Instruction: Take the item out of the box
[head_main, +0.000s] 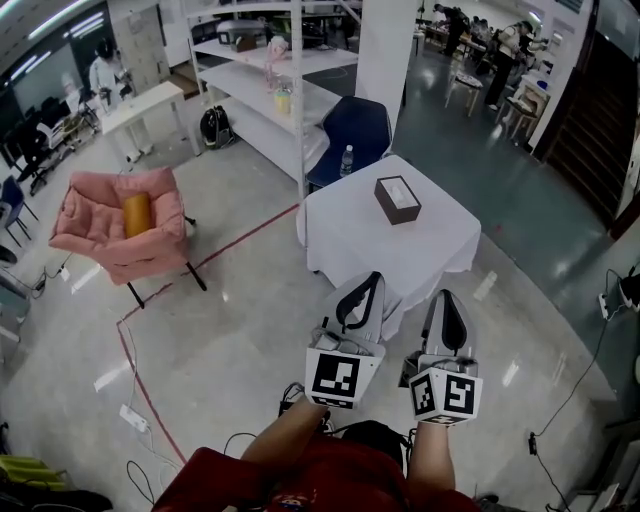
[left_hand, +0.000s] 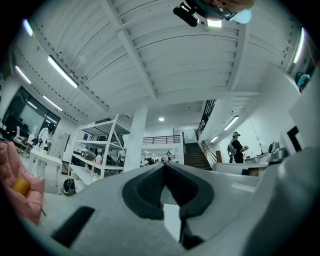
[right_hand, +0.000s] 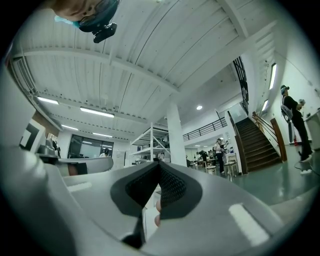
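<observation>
A brown box with a white top (head_main: 397, 198) lies on a small table under a white cloth (head_main: 345, 240), straight ahead in the head view. Its contents do not show. My left gripper (head_main: 373, 279) and right gripper (head_main: 447, 296) are held side by side close to my body, short of the table's near edge and well away from the box. Both point forward and tilt up. In the left gripper view the left gripper (left_hand: 164, 165) has its dark pads meeting at the tip, with nothing between them. The right gripper (right_hand: 159, 163) is shut the same way and holds nothing. Both gripper views show mostly ceiling.
A blue chair (head_main: 355, 128) and a water bottle (head_main: 346, 160) stand behind the table. A pink armchair (head_main: 115, 235) with a yellow cushion (head_main: 136, 213) sits to the left. White shelving (head_main: 265, 75) is at the back. Cables and a power strip (head_main: 133, 418) lie on the floor near my feet.
</observation>
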